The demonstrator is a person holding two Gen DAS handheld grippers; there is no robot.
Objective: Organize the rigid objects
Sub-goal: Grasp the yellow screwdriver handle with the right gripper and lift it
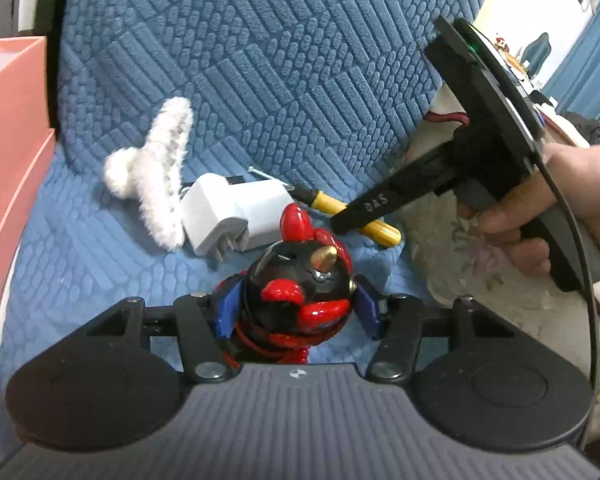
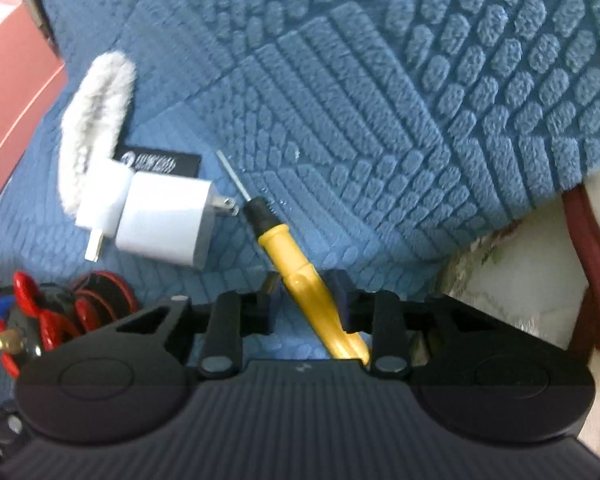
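Beside the white charger (image 2: 162, 222), I am pinching the black-and-red figurine (image 1: 300, 284) in my left gripper (image 1: 294, 312) and narrowing my right gripper (image 2: 306, 304) around the yellow screwdriver (image 2: 304, 276), pickup step; next, probably lifting both toward the pink box (image 1: 8, 152).

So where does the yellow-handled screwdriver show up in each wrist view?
Left wrist: yellow-handled screwdriver right of centre, partly behind the right gripper.
Right wrist: screwdriver low centre, handle between the jaws.
Shared landmark: white charger, just left of it.
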